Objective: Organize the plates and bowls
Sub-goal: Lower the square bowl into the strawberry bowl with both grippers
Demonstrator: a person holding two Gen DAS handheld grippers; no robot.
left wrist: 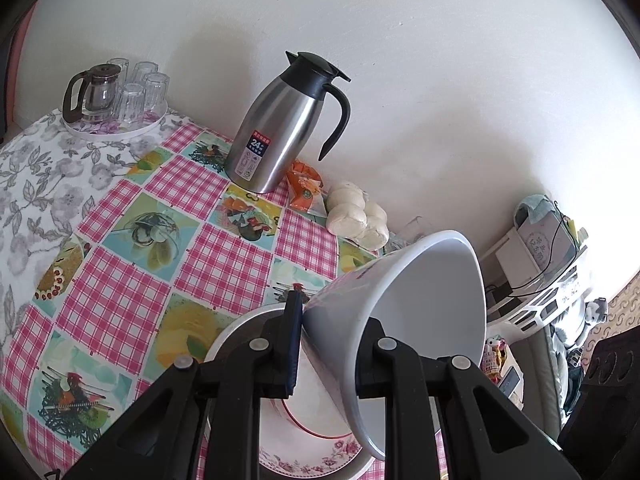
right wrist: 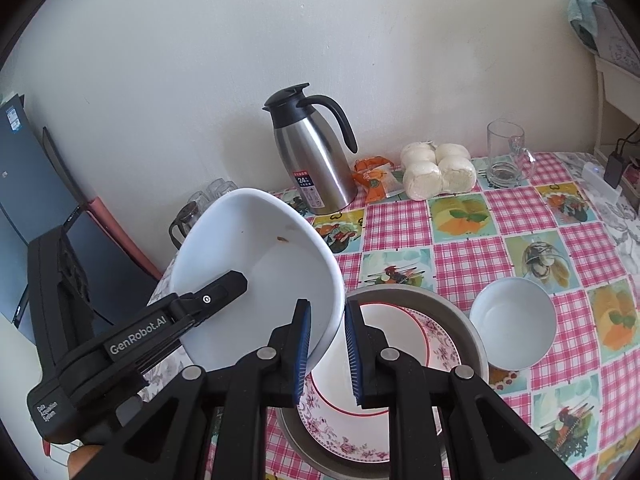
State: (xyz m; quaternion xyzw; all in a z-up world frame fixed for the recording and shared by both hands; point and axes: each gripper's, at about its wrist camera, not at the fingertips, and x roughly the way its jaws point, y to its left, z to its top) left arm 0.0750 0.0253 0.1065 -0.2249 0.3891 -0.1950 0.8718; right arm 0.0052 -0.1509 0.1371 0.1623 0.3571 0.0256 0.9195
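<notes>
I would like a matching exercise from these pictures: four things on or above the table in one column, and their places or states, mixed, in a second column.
1. large white bowl
2. small white bowl
3. floral plate
4. glass mug

a. inside the grey metal basin
b. near the wall, beside the steamed buns
c. tilted, gripped at its rim
d. upright on the checked cloth, right of the basin

Pairs: 1-c, 2-d, 3-a, 4-b
</notes>
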